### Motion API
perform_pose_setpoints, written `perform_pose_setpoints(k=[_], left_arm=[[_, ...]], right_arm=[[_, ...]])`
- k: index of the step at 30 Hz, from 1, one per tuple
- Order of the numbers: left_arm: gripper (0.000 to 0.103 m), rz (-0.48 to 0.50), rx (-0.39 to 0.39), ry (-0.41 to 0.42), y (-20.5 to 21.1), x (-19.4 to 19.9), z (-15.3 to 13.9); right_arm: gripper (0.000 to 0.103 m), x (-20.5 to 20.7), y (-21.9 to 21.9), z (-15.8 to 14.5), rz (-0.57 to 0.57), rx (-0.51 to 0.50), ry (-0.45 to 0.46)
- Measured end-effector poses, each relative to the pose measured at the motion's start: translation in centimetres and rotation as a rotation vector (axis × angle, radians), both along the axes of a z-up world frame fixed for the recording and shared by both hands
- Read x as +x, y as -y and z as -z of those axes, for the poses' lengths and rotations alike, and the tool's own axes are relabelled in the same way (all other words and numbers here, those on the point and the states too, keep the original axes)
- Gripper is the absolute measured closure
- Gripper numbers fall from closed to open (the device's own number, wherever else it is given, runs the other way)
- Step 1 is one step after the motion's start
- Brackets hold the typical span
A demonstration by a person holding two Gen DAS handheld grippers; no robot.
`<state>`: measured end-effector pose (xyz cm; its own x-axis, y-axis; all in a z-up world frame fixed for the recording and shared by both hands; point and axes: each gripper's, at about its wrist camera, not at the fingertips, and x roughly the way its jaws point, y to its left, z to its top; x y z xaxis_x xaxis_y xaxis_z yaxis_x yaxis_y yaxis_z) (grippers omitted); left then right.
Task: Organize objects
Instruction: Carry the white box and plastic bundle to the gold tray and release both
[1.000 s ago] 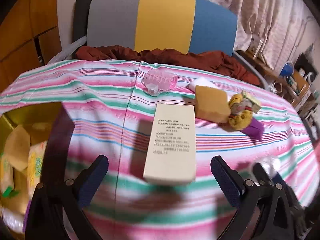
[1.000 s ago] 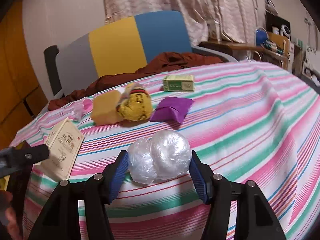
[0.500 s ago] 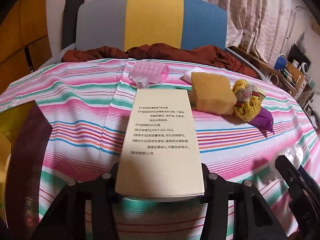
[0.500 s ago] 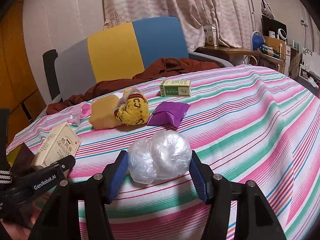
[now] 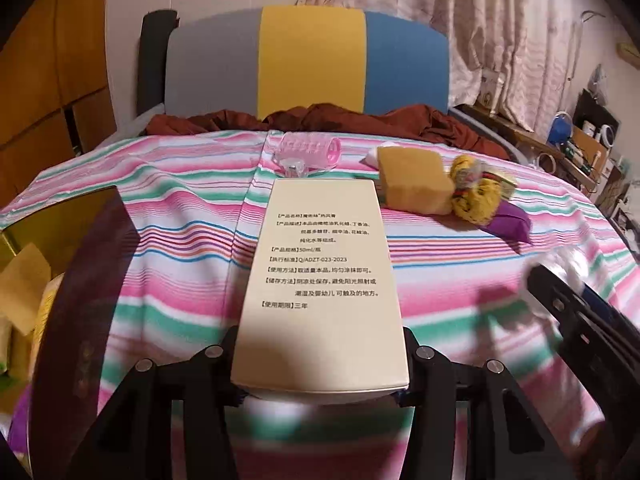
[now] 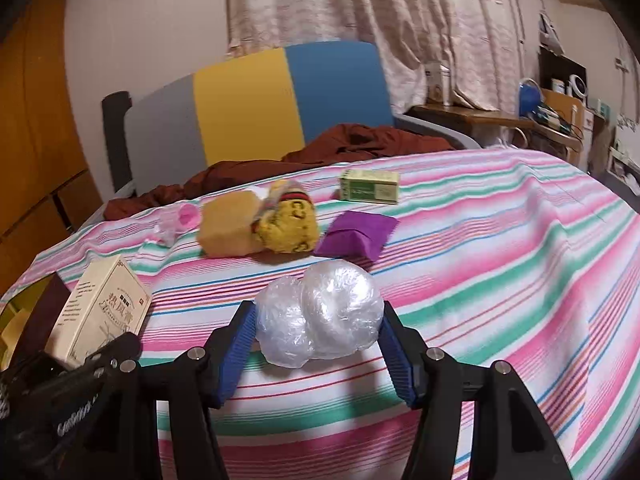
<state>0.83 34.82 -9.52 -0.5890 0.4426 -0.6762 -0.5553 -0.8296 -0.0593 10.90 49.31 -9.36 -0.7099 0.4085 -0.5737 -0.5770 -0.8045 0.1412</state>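
My left gripper (image 5: 320, 392) is shut on a cream box (image 5: 320, 276) printed with Chinese text and holds it lifted above the striped cloth (image 5: 180, 200). The box also shows at the left of the right wrist view (image 6: 102, 312). My right gripper (image 6: 316, 344) is shut on a clear plastic-wrapped bundle (image 6: 320, 316). Beyond lie a pink roller (image 5: 310, 150), a tan sponge block (image 5: 414, 184), a yellow plush toy (image 6: 288, 224), a purple pouch (image 6: 356, 236) and a green box (image 6: 370, 190).
An open container (image 5: 36, 264) with a dark purple wall and yellowish packets inside sits at the left edge. A brown cloth (image 5: 320, 118) and a grey, yellow and blue chair back (image 5: 312, 64) lie behind the table. Cluttered shelves (image 6: 560, 108) stand at the right.
My left gripper closed on the cream box and lifted it off the cloth. My right gripper kept hold of the plastic bundle and rose slightly.
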Motion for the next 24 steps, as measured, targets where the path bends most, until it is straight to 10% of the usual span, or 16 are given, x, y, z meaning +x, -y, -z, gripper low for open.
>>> perform_pose_setpoints(k=[24], left_arm=[[0.052,-0.005,0.220,-0.041,12.1,6.0,-5.5]], right_arm=[[0.042,-1.6,3.6,-0.5,-0.090,0.163,0.068]])
